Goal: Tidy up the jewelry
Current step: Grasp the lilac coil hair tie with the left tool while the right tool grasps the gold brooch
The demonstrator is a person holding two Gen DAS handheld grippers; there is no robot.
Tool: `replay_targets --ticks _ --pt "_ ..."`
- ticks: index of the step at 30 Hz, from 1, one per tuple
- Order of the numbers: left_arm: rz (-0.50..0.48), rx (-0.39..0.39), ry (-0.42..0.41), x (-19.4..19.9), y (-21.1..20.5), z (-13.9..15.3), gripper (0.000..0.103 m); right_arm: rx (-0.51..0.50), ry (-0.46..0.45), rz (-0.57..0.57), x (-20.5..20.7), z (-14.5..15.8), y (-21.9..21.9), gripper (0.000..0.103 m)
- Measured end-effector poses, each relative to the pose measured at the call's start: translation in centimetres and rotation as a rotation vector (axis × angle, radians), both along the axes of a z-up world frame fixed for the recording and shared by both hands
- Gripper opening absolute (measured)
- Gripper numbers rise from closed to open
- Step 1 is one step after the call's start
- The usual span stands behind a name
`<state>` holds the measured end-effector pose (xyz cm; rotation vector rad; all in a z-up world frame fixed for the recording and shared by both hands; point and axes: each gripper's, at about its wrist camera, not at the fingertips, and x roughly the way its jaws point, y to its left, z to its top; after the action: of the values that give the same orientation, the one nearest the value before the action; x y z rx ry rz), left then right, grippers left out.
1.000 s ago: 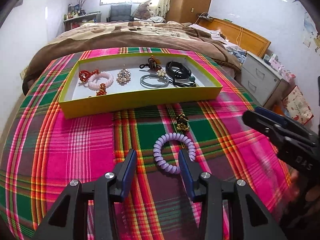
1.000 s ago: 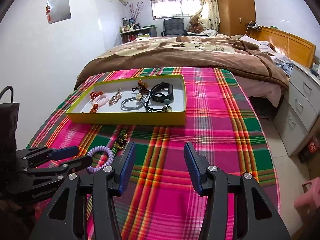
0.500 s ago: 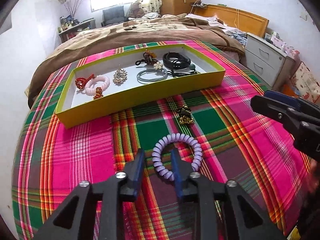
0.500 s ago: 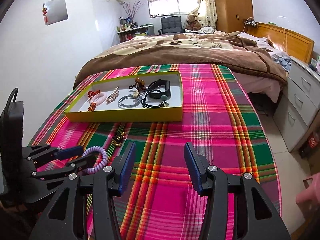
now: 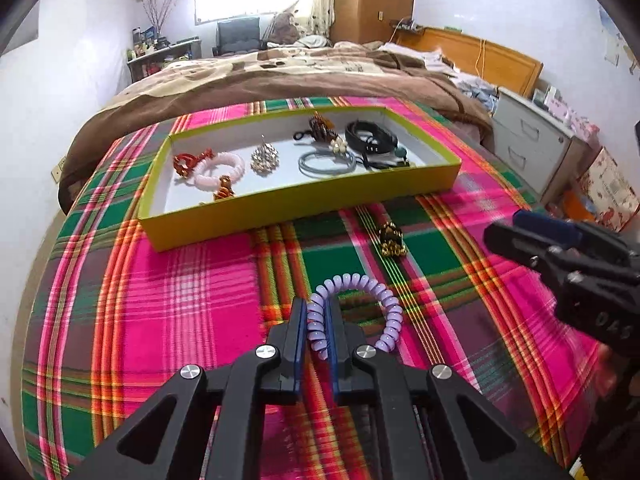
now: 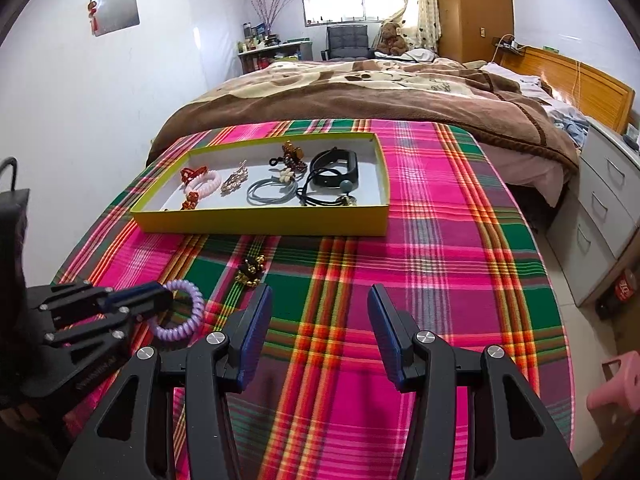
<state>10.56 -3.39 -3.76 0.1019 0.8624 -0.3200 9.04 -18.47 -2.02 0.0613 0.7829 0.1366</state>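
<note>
My left gripper [image 5: 317, 312] is shut on the left side of a lilac spiral hair tie [image 5: 376, 296], lifted slightly off the plaid cloth; it shows in the right wrist view too [image 6: 182, 312]. A small black and gold hair ornament [image 5: 391, 240] lies just beyond it, also seen in the right wrist view [image 6: 250, 270]. The yellow tray [image 5: 280, 204] holds several jewelry pieces: a pink bead bracelet [image 5: 220, 170], a grey hair band [image 5: 326, 164], a black strap [image 5: 370, 138]. My right gripper [image 6: 318, 320] is open and empty, at the right over the cloth.
The plaid cloth [image 6: 440, 248] covers a table that ends at the right near grey drawers [image 6: 600, 208]. A bed with a brown blanket [image 6: 360, 92] lies behind the tray. A pink stool [image 6: 616, 384] stands at the lower right.
My left gripper has closed on the lilac hair tie and raised it a little. The right gripper has stayed open and nearly still.
</note>
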Motion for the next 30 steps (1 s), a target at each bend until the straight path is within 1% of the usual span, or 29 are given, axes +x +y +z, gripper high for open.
replay_targets --ticks 4,10,15,19,26,28,29,30 --pt "0.031 -0.024 -0.013 0.1 1.4 0.5 0.009 0.002 0.009 0.011 0.4 -0.1 0.7 0.050" --pt "0.092 -0.065 -0.009 0.9 3.9 0.8 0.009 -0.005 0.027 0.057 1.6 -0.5 2.6 0.050" --pt "0.104 -0.076 -0.011 1.2 4.9 0.9 0.009 -0.005 0.055 0.059 2.9 -1.1 3.8 0.050" --pt "0.112 -0.089 -0.013 1.6 5.3 1.0 0.009 0.033 0.088 0.069 3.9 -1.8 4.5 0.050" --pt "0.118 -0.101 -0.007 2.0 5.8 0.9 0.009 -0.010 0.100 0.075 4.6 -2.3 5.9 0.050" --pt "0.116 -0.100 -0.005 2.1 5.8 0.9 0.009 -0.015 0.107 0.070 4.8 -2.6 5.9 0.044" --pt "0.115 -0.102 -0.005 2.1 5.8 0.8 0.009 -0.018 0.118 0.069 5.0 -2.8 6.0 0.037" --pt "0.115 -0.101 -0.004 2.2 5.7 0.8 0.009 -0.023 0.123 0.066 5.1 -2.9 6.0 0.035"
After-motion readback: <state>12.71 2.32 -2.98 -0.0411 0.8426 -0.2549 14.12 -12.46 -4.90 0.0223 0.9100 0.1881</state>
